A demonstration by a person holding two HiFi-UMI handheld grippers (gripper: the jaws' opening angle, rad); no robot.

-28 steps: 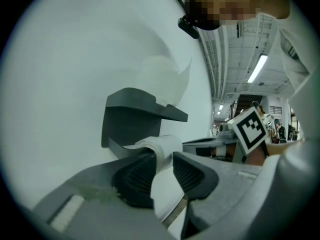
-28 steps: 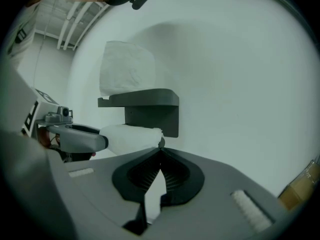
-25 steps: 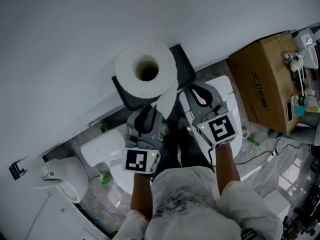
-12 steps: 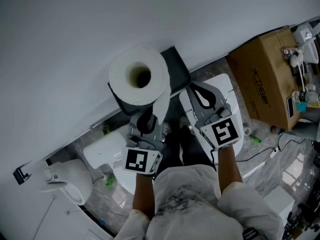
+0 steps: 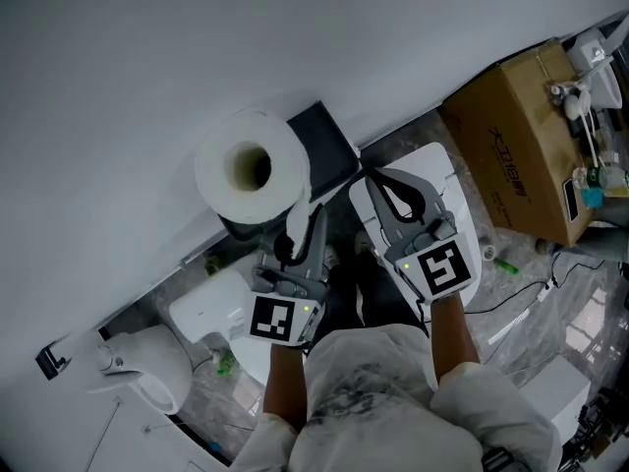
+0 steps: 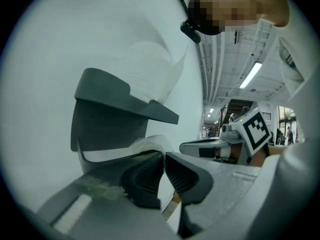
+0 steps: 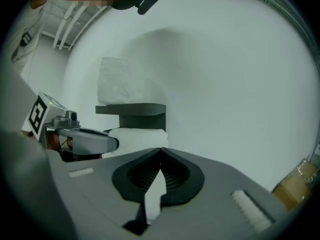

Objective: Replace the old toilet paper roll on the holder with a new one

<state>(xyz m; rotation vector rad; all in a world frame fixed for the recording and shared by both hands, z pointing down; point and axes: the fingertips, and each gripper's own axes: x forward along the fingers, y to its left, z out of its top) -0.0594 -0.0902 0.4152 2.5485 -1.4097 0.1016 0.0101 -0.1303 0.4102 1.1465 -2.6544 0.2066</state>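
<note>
A full white roll stands on end on the shelf of the dark grey wall holder. Under that shelf sits a second roll, showing in the head view as a white strip. My left gripper is at this lower roll's near end. Its jaws are closing, almost together, with the paper's edge at their tips. My right gripper is shut and empty, just right of the holder and apart from it.
The white wall backs the holder. A cardboard box stands on the floor at the right. White bathroom fixtures sit below the grippers. Cables and a small green item lie on the floor.
The left gripper has shifted right to the lower roll's paper and its jaws have drawn nearly together. The right gripper has stayed shut. The head view has shifted, so the holder sits further left.
</note>
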